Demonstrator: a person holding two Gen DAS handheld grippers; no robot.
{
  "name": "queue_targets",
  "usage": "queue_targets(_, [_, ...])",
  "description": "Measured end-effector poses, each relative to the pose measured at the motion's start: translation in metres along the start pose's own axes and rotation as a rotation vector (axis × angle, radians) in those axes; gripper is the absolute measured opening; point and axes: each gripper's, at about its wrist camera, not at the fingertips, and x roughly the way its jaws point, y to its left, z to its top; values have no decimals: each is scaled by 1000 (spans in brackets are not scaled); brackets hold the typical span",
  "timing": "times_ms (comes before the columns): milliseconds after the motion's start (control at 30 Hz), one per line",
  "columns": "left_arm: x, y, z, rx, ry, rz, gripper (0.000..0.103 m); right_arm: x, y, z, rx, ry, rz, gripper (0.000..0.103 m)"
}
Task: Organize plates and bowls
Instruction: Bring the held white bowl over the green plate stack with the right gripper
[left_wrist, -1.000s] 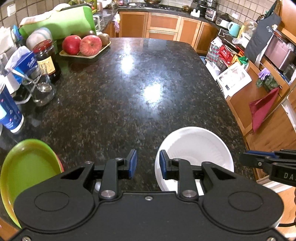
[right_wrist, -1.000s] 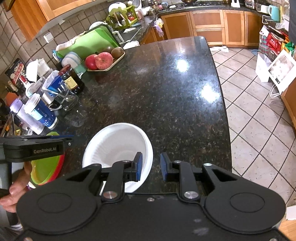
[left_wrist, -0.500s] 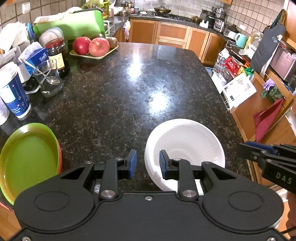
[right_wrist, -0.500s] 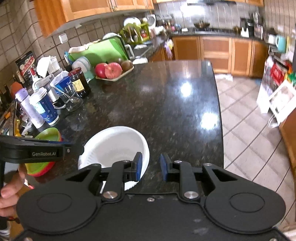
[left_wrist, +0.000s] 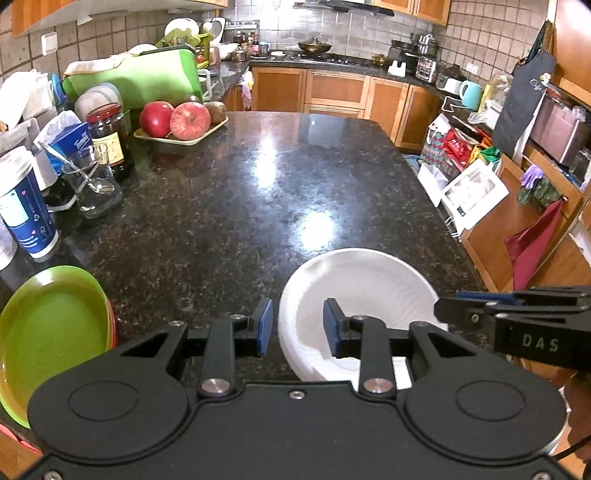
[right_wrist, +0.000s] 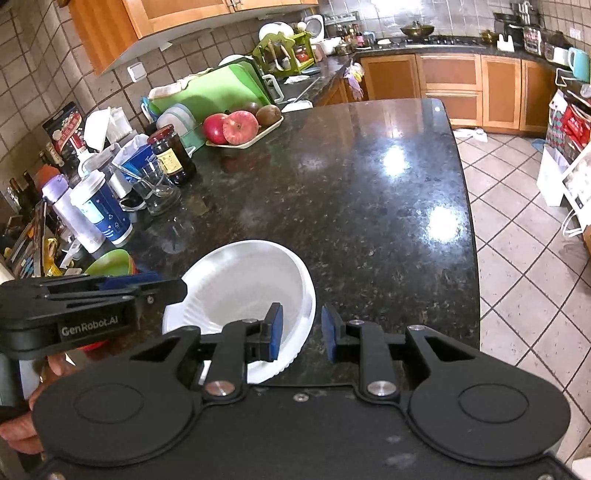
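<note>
Counter (left_wrist: 229, 206): black granite, speckled brown and grey, glossy white glare spots.
Bowl (left_wrist: 369, 280): plain white, at the counter's near edge.
Plates (left_wrist: 48, 325): lime green on top, red and orange rims beneath, at the counter's near left corner.
Apples (left_wrist: 173, 118): red with yellow streaks, on a cream tray (left_wrist: 195, 139) at the counter's far left.
Cup (right_wrist: 101, 214): dark blue, white lid, on the counter's left side.
Gripper pads (right_wrist: 276, 332): blue on black bodies.

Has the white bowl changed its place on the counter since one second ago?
Cannot tell. The white bowl sits near the counter's front edge throughout; both cameras pitched up, so its shift in the frame may be only camera motion.
</note>
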Motion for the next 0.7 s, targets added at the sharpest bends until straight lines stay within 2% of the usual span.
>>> queue_targets(367, [10,3,4,24,22,1,41,24,-3,9,5,37,-5,29])
queue_targets(700, [30,6,5,28,90,3,41,47,-2,7,9,99,-5,29])
